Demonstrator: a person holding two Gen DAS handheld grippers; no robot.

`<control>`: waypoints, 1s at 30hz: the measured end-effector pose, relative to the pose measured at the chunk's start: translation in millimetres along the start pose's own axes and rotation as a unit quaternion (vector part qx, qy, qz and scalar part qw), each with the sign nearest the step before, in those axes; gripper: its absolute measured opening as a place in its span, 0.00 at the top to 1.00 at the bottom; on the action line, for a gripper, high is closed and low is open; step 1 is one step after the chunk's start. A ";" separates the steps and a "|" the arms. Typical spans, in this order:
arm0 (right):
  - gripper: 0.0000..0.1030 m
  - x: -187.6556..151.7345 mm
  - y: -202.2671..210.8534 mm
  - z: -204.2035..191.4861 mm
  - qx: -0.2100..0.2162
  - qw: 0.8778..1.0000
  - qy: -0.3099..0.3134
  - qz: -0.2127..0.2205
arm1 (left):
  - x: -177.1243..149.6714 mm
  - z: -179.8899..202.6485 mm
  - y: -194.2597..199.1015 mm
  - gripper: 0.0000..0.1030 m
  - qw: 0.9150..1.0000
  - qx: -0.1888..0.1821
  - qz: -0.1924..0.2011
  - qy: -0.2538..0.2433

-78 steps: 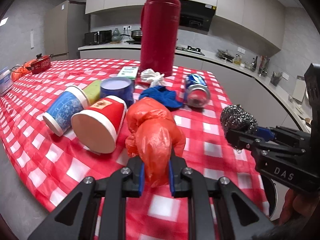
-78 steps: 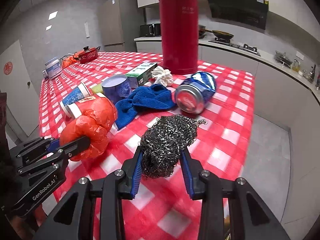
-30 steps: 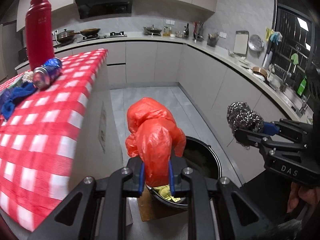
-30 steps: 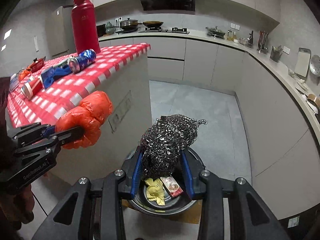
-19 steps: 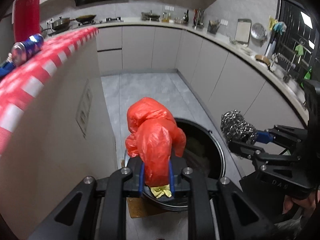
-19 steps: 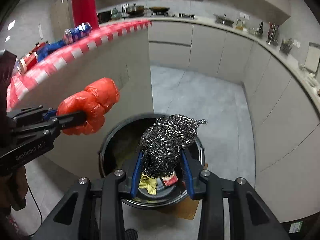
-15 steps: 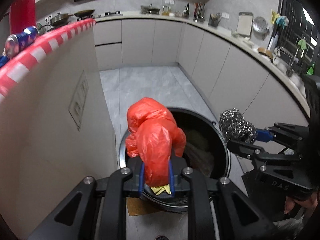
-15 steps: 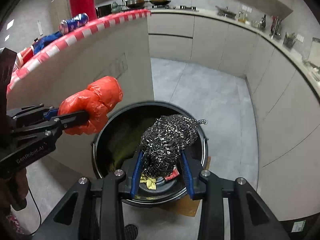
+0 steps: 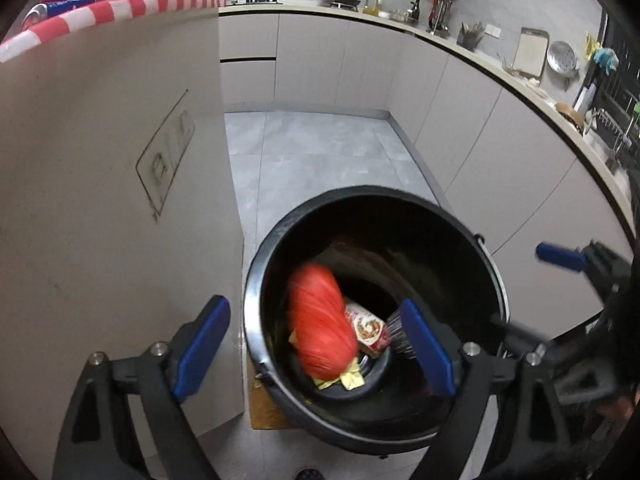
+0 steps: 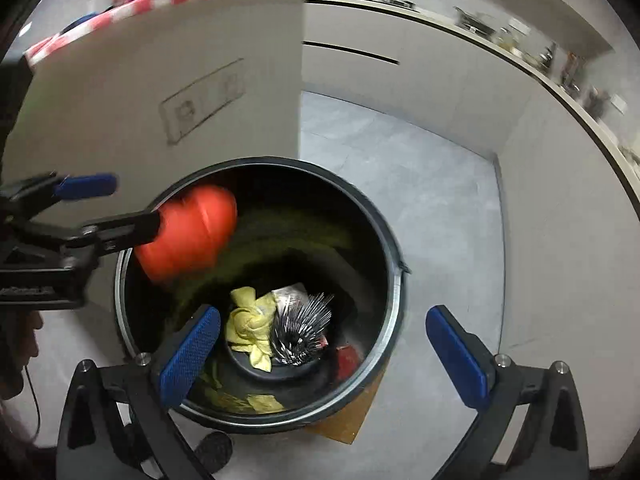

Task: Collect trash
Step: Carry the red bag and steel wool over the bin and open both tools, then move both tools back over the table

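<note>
A black round trash bin stands on the floor below both grippers; it also shows in the right wrist view. My left gripper is open above it, and the orange plastic bag is blurred, falling inside the bin. In the right wrist view the orange plastic bag is at the bin's left rim. My right gripper is open, and the steel wool scourer is blurred, dropping onto yellow trash in the bin.
The counter side panel with the red checked cloth on top stands at the left. Grey cabinets curve along the right. Grey floor tiles lie beyond the bin. A brown board lies under the bin.
Both grippers have opened over the bin. The orange bag and the steel wool have left the fingers and are falling into the bin.
</note>
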State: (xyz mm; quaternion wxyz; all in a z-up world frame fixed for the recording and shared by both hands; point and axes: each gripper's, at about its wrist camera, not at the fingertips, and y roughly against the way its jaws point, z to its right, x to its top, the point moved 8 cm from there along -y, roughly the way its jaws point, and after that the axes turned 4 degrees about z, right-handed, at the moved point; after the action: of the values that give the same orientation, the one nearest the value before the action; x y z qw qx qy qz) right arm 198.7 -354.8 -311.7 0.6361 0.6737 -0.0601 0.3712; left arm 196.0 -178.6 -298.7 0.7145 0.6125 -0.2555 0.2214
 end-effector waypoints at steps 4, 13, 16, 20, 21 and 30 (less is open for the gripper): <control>0.00 -1.1 -3.2 9.7 -0.006 1.000 -0.020 -0.003 | -0.1 -0.7 2.1 0.00 1.000 0.016 0.002 -0.015; 0.00 6.6 7.0 16.0 -0.013 0.999 -0.045 0.006 | 18.1 1.0 11.1 0.00 0.999 0.023 0.016 -0.032; 0.00 12.3 16.2 15.2 -0.019 0.998 -0.051 0.014 | 24.7 1.2 19.3 0.00 0.999 0.027 0.024 -0.039; 0.00 24.0 31.4 17.1 -0.025 0.997 -0.065 0.026 | 35.2 -0.4 38.7 0.00 0.998 0.031 0.037 -0.036; 0.00 28.1 37.9 17.7 -0.027 0.997 -0.071 0.033 | 38.7 -0.1 44.9 0.00 0.998 0.031 0.044 -0.036; 0.00 57.0 89.4 4.1 -0.037 0.993 -0.088 0.074 | 65.4 -10.9 91.2 0.00 0.996 0.034 0.077 -0.018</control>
State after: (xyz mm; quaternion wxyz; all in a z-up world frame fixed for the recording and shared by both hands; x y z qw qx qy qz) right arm 191.8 -352.5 -205.8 0.6236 0.6733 -0.1797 0.3542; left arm 190.1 -153.8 -188.9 0.6697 0.6184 -0.3071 0.2736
